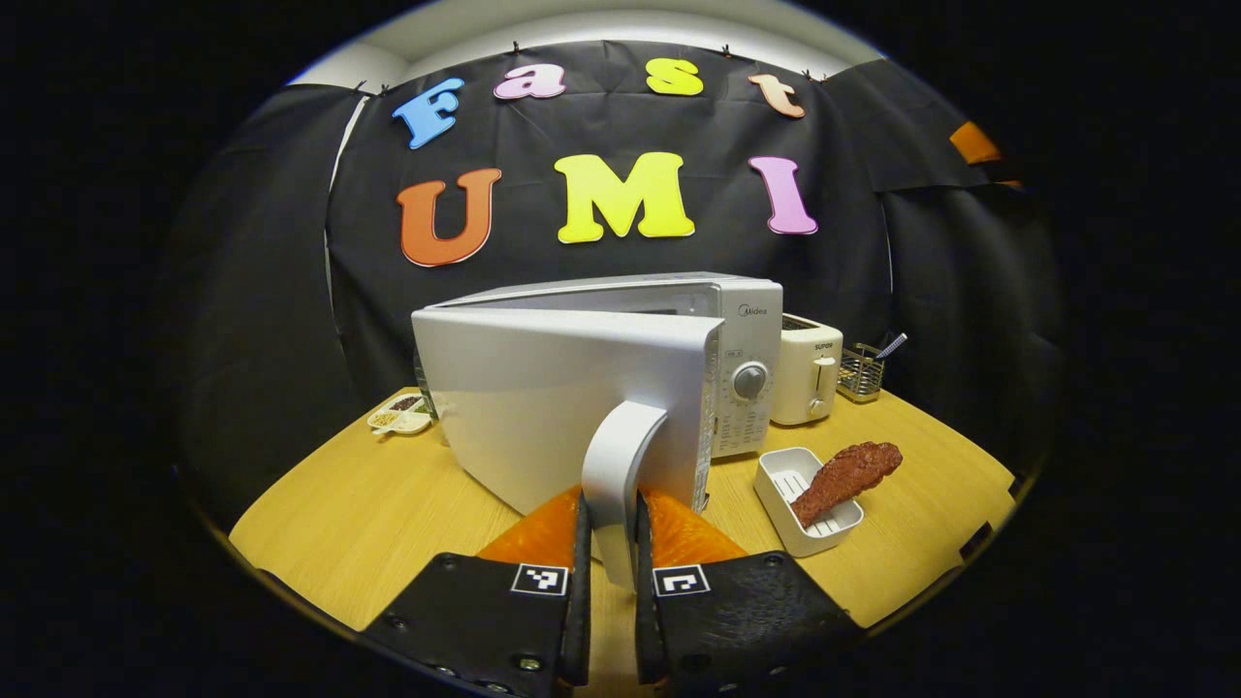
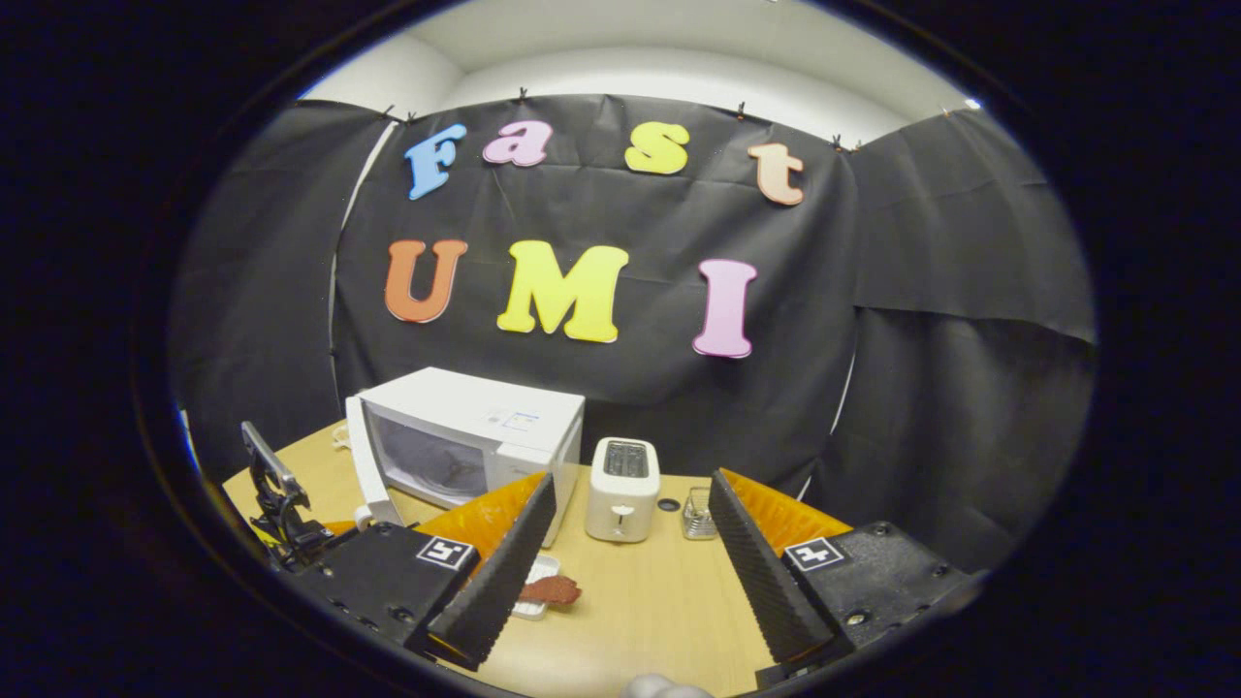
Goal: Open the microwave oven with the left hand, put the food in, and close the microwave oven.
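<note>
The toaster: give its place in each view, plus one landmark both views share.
Left gripper view: the toaster stands right of centre, just right of the microwave, with the food in front of it.
Right gripper view: the toaster stands at lower centre, right of the microwave, seen between the right gripper's fingers.
Shared landmark: the wire basket just right of the toaster.

white microwave (image 1: pixel 582 388), reddish-brown food (image 1: pixel 845 479), white tray (image 1: pixel 787 480), cream toaster (image 1: pixel 810 368)
</note>
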Demonstrator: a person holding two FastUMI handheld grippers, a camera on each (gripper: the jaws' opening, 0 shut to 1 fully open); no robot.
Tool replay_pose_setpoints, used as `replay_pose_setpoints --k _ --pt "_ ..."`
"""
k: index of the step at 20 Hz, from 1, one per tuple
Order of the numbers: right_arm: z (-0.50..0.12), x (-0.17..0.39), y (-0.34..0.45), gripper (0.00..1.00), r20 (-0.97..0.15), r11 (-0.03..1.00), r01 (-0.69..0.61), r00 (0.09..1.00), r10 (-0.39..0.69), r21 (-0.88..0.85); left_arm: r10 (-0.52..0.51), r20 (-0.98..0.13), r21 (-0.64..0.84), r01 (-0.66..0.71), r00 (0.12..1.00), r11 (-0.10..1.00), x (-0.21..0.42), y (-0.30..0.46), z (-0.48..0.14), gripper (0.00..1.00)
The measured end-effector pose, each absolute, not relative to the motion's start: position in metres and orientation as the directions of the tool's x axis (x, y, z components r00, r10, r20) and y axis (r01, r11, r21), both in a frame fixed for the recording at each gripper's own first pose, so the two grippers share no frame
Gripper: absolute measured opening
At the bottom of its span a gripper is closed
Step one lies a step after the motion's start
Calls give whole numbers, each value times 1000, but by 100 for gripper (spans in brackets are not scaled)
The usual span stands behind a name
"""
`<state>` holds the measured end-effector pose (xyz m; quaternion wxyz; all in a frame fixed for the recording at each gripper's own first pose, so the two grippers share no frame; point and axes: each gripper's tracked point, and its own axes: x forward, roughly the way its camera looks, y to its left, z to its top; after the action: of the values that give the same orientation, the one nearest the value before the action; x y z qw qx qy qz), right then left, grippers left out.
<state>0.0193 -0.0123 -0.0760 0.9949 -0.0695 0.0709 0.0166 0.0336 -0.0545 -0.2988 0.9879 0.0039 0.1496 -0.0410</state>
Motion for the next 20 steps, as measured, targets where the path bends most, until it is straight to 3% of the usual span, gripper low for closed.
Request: replay_pose_setpoints --k 1,2,3,4,5,7,9,11,13,14,15,16,17,18,20 --pt "-77 17 -3 100 -145 990 -54 989 35 -131 -75 -306 -2 78 949 997 28 -46 -301 18" --pt "-78 14 4 96 -148 990 -60 988 41 -125 -66 -312 -2 68 948 998 21 -36 -301 26" --pt "-80 11 12 100 -149 991 -69 988 51 -118 -51 -322 -6 51 945 999 14 -22 -303 18" --pt "-80 9 19 100 -148 990 -73 987 55 -117 -33 -327 -5 34 944 999 7 -9 -303 18" --pt "-83 6 26 95 -151 990 -79 987 61 -118 -12 -332 1 13 943 1000 -1 4 -305 19" --pt "-87 1 40 100 -157 989 -91 985 72 -117 14 -335 24 -6 942 1000 -11 29 -307 21" --pt "-92 -4 55 95 -169 987 -109 982 88 -118 44 -338 42 -31 940 999 -19 52 -310 21" --pt "-94 -8 66 100 -173 985 -121 980 100 -120 45 -352 18 -41 935 999 -25 67 -313 27" --pt "-95 -12 76 96 -177 984 -132 978 110 -118 38 -355 2 -40 934 999 -27 78 -313 29" --pt "-94 -13 81 100 -174 984 -135 978 114 -116 33 -360 -3 -36 932 999 -29 82 -313 36" --pt "-94 -15 84 100 -174 983 -140 978 118 -118 34 -359 0 -37 933 999 -30 89 -313 36" --pt "-94 -17 87 96 -174 983 -143 977 121 -119 18 -361 -10 -23 932 1000 -30 95 -313 45" --pt "-94 -18 90 100 -174 982 -146 977 124 -119 25 -373 -16 -33 927 999 -34 101 -314 47" --pt "-93 -20 93 96 -173 981 -150 977 129 -119 17 -376 -30 -30 927 999 -33 105 -315 53" --pt "-91 -22 98 100 -169 981 -154 977 133 -120 18 -388 -44 -38 921 998 -41 119 -315 62"
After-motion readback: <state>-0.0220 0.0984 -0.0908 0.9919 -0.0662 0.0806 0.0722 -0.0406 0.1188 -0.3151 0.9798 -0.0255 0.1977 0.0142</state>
